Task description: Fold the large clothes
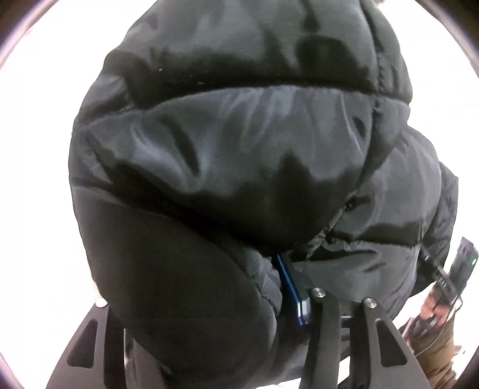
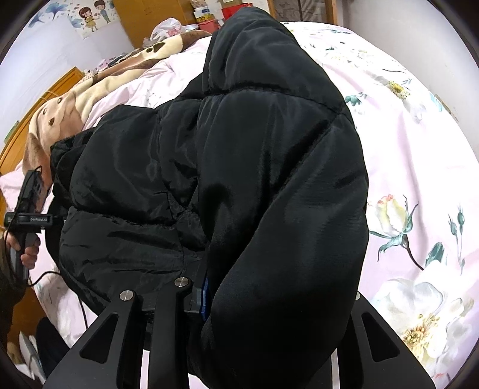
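A black quilted puffer jacket [image 1: 239,155] fills the left wrist view and hangs in thick folds over my left gripper [image 1: 284,287]. Only one blue-padded finger [image 1: 292,287] shows; the jaws are closed on jacket fabric. In the right wrist view the same jacket [image 2: 239,167] lies bunched on a pink floral bedsheet [image 2: 419,149]. My right gripper [image 2: 206,293] is shut on a thick fold of the jacket, its blue pad [image 2: 205,294] just visible. The left gripper's body [image 2: 28,209], held by a hand, shows at the jacket's left edge.
A brown and cream dog-print blanket [image 2: 74,101] lies at the far left of the bed. Wooden furniture [image 2: 39,98] and boxes [image 2: 209,15] stand behind it. The right gripper's body [image 1: 449,284] shows at the lower right of the left wrist view.
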A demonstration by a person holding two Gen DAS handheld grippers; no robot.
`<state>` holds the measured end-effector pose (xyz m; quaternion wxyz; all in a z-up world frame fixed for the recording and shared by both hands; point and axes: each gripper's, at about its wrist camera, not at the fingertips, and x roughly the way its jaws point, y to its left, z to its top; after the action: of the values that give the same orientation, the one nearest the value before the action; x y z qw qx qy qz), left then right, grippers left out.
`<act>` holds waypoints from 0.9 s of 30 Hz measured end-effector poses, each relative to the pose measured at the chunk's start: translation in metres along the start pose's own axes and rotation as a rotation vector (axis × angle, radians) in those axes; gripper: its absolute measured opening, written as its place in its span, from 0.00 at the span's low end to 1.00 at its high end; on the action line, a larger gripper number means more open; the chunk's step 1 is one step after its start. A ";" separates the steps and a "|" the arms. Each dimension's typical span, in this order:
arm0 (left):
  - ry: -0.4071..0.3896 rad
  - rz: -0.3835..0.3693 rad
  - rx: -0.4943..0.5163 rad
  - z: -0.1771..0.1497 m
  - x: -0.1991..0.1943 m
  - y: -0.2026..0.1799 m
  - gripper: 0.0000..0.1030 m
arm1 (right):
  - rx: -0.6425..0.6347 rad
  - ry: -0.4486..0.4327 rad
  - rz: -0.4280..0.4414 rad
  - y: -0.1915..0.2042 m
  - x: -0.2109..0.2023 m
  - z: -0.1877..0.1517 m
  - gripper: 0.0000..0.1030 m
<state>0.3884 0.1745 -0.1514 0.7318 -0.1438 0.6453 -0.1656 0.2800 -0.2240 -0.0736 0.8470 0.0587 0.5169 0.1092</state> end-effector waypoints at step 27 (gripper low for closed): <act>0.009 -0.126 -0.072 -0.016 -0.032 0.049 0.35 | 0.009 -0.007 -0.017 0.010 -0.002 0.008 0.28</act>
<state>0.3721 0.2327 -0.1457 0.7116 -0.2095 0.6435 -0.1888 0.2853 -0.2146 -0.0660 0.8494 0.0587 0.5149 0.0996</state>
